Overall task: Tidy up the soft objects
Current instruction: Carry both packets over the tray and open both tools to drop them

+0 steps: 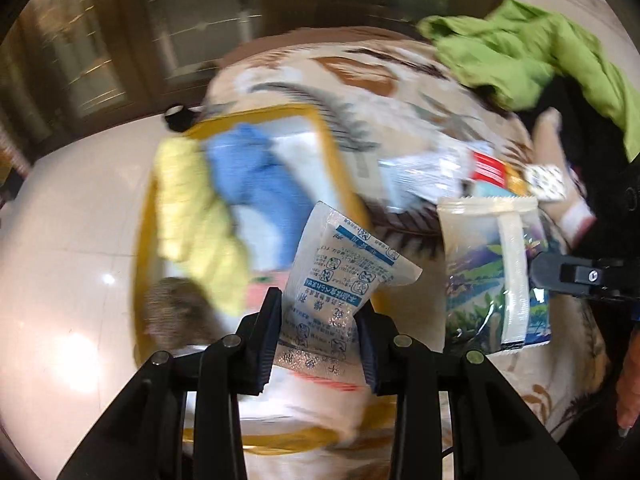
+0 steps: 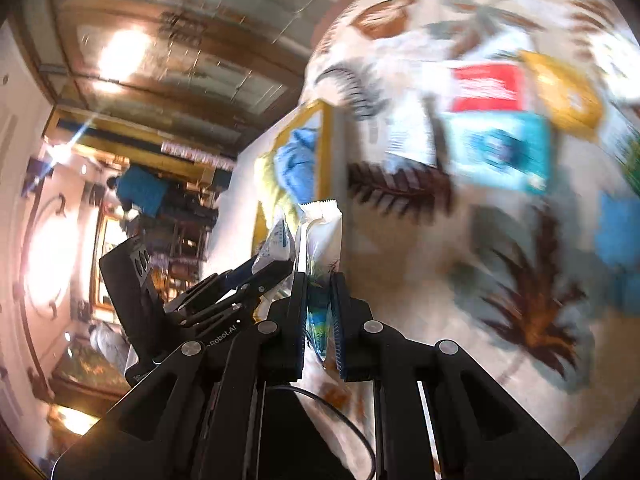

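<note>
Left wrist: two claws (image 1: 318,320) (image 1: 538,276), two packets (image 1: 340,276) (image 1: 492,276).

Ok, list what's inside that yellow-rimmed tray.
Inside the yellow-rimmed tray: a yellow cloth, a blue cloth and something brown and blurred. The near part is covered by the left gripper and its white sachet.

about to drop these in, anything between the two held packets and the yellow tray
Nothing visible: the white sachet in the left gripper hangs over the yellow-rimmed tray, the landscape-print packet just beside it.
</note>
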Tool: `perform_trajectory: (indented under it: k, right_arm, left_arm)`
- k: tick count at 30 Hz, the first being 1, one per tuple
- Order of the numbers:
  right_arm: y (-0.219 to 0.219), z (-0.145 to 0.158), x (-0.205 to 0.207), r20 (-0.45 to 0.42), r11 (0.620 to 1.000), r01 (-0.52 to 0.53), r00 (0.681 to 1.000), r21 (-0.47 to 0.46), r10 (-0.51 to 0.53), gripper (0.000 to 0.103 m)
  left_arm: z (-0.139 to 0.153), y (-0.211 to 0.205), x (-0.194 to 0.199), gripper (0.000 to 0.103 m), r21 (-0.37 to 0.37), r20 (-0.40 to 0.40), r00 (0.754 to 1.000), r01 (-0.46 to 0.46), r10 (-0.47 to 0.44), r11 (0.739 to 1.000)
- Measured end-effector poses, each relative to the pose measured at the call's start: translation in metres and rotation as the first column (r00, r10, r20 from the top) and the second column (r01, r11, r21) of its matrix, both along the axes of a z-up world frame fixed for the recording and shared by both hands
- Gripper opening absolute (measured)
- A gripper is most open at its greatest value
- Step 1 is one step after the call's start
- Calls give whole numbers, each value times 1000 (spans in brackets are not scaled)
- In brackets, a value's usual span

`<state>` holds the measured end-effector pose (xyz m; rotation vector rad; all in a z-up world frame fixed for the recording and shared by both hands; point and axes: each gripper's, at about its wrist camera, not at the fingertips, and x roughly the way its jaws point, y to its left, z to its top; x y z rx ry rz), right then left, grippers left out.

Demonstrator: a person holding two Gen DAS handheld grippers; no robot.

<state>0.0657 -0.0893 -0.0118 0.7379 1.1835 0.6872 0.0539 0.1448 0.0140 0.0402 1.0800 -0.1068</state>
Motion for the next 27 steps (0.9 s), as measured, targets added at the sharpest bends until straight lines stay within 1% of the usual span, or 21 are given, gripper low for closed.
perform_trajectory:
  k: [5,7,11,16,17,20,24,27]
  right_arm:
    - [53,10,26,27,995,-90,995,-47,91,11]
    - [71,8,35,27,990,-120,992,-73,122,11]
    - [106,1,48,23,977,-175,984,-125,179,11]
    - [133,-11,63,23,956,-207,976,-207,217,11]
    - [139,-12,65,30,948,-215,973,-235,228,11]
    - [153,-13,70,56,919,-225,965,-324,257,11]
    - [159,-15,73,71,906,-228,960,-358,270,11]
    - [165,-15,71,80,896,-230,957,-380,279,11]
  left_arm:
    - [-6,31,10,35,66,-4,996,-90,90,994]
    - [-12,41,15,35,75,-10,992,-121,122,990]
    - [-23,45,22,35,105,-9,988,-152,154,983]
    - [-32,51,29,35,136,-7,982,-187,190,973]
    - [-33,53,29,35,125,-12,981,-191,194,974]
    - [-35,54,31,35,133,-4,979,-199,201,971]
    - [-34,54,33,35,128,-1,979,-200,202,971]
    - [-35,53,33,35,141,5,979,-202,203,969]
